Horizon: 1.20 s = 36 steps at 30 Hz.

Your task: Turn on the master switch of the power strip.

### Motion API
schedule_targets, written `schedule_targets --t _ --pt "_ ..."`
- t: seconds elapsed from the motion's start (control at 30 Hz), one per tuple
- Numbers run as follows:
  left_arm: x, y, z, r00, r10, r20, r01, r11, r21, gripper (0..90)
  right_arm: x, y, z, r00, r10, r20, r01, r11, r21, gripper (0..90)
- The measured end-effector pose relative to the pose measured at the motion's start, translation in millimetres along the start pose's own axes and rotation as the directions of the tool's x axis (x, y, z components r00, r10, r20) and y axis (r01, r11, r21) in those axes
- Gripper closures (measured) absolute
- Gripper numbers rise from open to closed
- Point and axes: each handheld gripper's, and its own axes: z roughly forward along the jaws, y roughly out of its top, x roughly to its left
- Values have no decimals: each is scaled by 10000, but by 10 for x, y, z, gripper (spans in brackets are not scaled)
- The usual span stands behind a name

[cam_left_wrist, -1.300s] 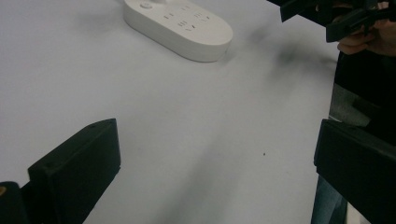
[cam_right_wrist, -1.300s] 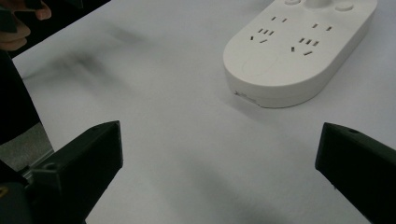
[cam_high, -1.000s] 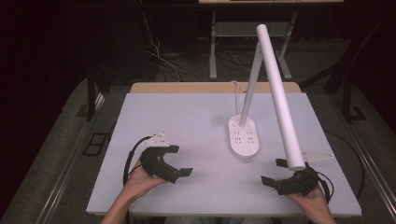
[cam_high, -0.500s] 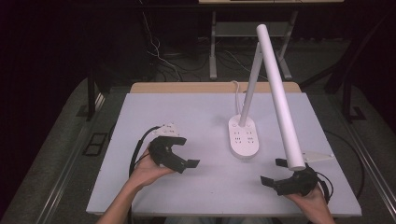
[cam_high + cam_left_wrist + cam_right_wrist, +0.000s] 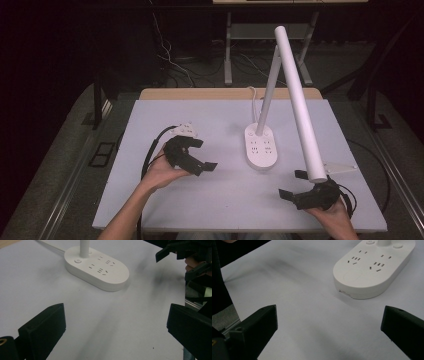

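We hold the left gripper [image 5: 202, 154] lifted over the white table [image 5: 150, 120], tilted toward the desk lamp's socket base [image 5: 260, 146], its jaws spread wide and empty. Our right gripper [image 5: 294, 184] sits low near the front right edge, jaws likewise wide apart, gripping nothing. Since a moment ago the left one has moved forward toward the base, which stands mid-table between the grippers; the right has barely shifted.

Bare worktop [image 5: 220, 200] lies between my left tongs [image 5: 202, 154] and my right tongs [image 5: 292, 185], both wide open. The lamp base [image 5: 260, 146] stands ahead between them. Its slanted lamp head [image 5: 299, 105] overhangs my right tongs.
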Motion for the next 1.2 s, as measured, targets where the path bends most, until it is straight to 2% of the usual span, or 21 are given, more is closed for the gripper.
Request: schedule_targets --t 0.37,0.53,0.7,0.97,1.03,1.2 --pt "63 179 107 9998 195 24 -195 9996 209 14 15 -4 8 10000 33 21 -33 9999 144 2" --pt "93 254 161 9996 262 56 -263 9993 276 13 9 -6 1 10000 -11 58 11 10000 50 2" --pt "136 325 214 9998 175 23 -176 9992 366 14 4 -9 -2 10000 -24 88 24 10000 27 2" --pt "247 448 304 9996 271 -60 -267 9982 539 16 10 -10 3 10000 -54 82 53 9999 89 2" --pt "250 459 321 9999 142 -74 -139 9991 402 17 10 -10 3 10000 -51 85 51 10000 84 2" --pt "294 517 352 9997 239 -107 -233 9984 514 20 10 -11 -2 10000 -41 85 41 10000 54 2"
